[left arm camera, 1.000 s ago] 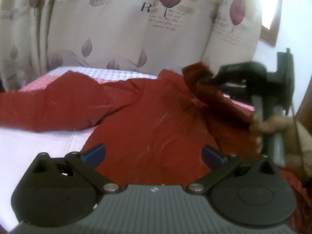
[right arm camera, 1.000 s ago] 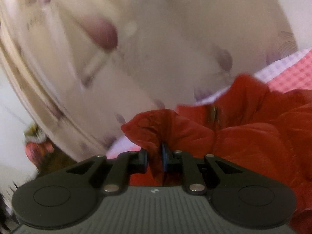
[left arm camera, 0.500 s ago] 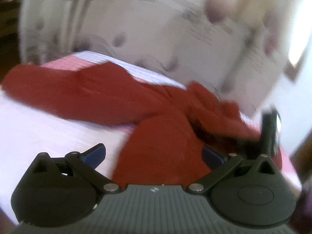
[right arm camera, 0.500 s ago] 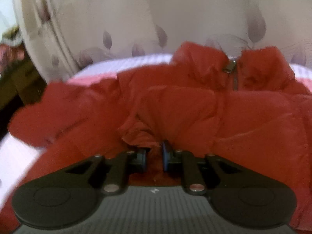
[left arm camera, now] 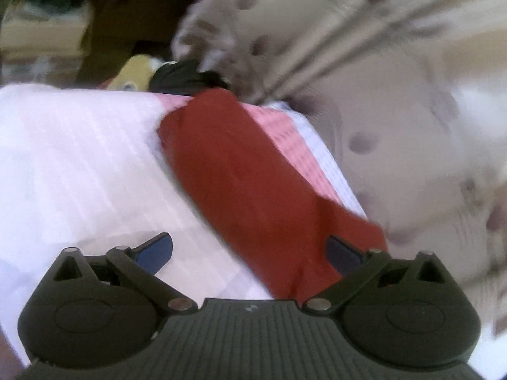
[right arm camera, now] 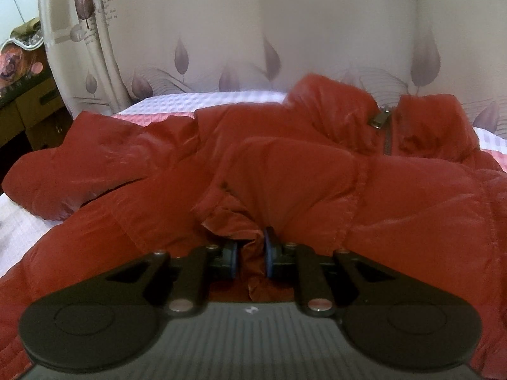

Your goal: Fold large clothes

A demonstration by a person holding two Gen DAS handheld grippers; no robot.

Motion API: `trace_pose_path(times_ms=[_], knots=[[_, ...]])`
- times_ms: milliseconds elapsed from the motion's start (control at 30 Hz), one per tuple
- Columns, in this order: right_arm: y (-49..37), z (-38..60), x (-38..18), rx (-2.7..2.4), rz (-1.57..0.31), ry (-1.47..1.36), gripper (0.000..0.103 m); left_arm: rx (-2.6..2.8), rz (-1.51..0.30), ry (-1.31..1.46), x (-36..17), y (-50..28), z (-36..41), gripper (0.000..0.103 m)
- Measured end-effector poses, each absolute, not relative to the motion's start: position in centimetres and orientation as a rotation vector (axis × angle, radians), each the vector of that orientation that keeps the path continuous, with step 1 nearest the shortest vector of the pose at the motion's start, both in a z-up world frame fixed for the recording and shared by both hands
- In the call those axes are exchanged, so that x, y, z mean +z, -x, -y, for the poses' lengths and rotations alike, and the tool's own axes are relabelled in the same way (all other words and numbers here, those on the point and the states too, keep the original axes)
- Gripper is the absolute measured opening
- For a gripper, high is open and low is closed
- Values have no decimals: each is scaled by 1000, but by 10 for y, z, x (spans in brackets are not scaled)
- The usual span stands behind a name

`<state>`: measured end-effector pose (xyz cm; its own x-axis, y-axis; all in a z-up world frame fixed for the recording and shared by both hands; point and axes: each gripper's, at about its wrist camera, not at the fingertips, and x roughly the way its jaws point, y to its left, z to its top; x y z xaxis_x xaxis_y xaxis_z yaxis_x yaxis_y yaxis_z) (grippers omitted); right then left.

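A large red padded jacket (right arm camera: 317, 174) lies spread on the bed, its zipped collar (right arm camera: 383, 123) at the far side. My right gripper (right arm camera: 250, 253) is shut on the end of one sleeve, which is folded over the jacket's front; bunched red cloth sits between the blue pads. In the left wrist view the jacket's other sleeve (left arm camera: 247, 183) stretches away across the pale sheet (left arm camera: 79, 164). My left gripper (left arm camera: 250, 250) hovers over that sleeve with its jaws wide open and nothing held.
The bed has a pink and white checked cover (left arm camera: 285, 133). A leaf-patterned curtain (right arm camera: 253, 31) hangs close behind it. Cardboard boxes (right arm camera: 28, 95) stand past the bed's left end, and a yellow soft toy (left arm camera: 136, 76) and dark cloth lie beyond the sleeve's far end.
The left gripper has swung left along the outstretched sleeve and rolled, still open. The right gripper has brought its held sleeve down onto the jacket's front and then stopped.
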<state>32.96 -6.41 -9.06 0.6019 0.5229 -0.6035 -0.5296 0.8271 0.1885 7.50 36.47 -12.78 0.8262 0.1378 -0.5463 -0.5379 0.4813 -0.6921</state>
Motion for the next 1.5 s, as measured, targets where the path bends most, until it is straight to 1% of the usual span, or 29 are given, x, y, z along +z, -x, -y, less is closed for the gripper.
trace_pose_path(times_ms=[33, 100, 133, 167, 200, 233, 267, 400, 467, 500, 533, 567, 600, 633, 667, 733, 833, 967, 1100, 1267, 1333, 1400, 1433, 1467, 1500], knots=[[-329, 64, -91, 608, -694, 12, 15, 415, -435, 1012, -129, -78, -373, 101], [-327, 65, -91, 605, -688, 15, 16, 428, -412, 1037, -130, -84, -383, 97], [-327, 65, -91, 604, -687, 14, 16, 425, -393, 1048, -130, -85, -387, 88], [-327, 66, -91, 604, -688, 13, 16, 419, -376, 1044, -131, -88, -389, 68], [-327, 66, -91, 603, -688, 14, 15, 432, -382, 1022, -131, -91, -390, 54], [-327, 66, -91, 602, -688, 15, 16, 455, -406, 990, -132, -97, -391, 22], [-326, 65, -91, 600, -687, 18, 16, 460, -423, 973, -135, -102, -392, 0], [-325, 62, -90, 593, -684, 38, 16, 476, -377, 928, -125, -110, -386, 1], [-326, 61, -88, 593, -686, 40, 18, 442, -316, 922, -104, -109, -376, 1], [-327, 62, -87, 596, -691, 35, 22, 418, -284, 908, -90, -109, -368, 1], [-328, 62, -84, 606, -697, 27, 34, 388, -261, 886, -76, -112, -358, 1], [-328, 64, -80, 624, -706, 9, 41, 350, -242, 858, -63, -114, -347, 1], [-328, 67, -76, 644, -713, -14, 71, 308, -224, 820, -46, -116, -331, 1], [-327, 71, -71, 672, -715, -52, 95, 270, -210, 785, -31, -119, -316, 1], [-324, 76, -64, 694, -704, -88, 99, 233, -199, 756, -20, -121, -299, 1], [-316, 86, -48, 696, -655, -115, 99, 141, -186, 721, 3, -128, -262, 1], [-309, 108, -28, 709, -639, -184, 99, -3, -193, 677, 27, -145, -203, 3], [-295, 152, -12, 698, -614, -315, 100, -173, -234, 604, 36, -171, -119, 3], [-285, 202, -12, 638, -614, -423, 100, -296, -308, 542, 20, -199, -44, 3], [-273, 267, -15, 568, -575, -534, 100, -422, -420, 445, -20, -230, 30, 4], [-271, 284, -17, 548, -568, -566, 100, -454, -482, 465, -41, -236, 39, 4], [-271, 296, -21, 526, -576, -587, 100, -450, -481, 496, -54, -228, 32, 4], [-271, 298, -23, 528, -584, -593, 100, -444, -471, 507, -56, -219, 25, 8], [-271, 299, -23, 540, -587, -594, 100, -426, -457, 512, -57, -214, 18, 22], [-272, 297, -22, 554, -584, -584, 100, -399, -442, 511, -59, -205, 10, 31]])
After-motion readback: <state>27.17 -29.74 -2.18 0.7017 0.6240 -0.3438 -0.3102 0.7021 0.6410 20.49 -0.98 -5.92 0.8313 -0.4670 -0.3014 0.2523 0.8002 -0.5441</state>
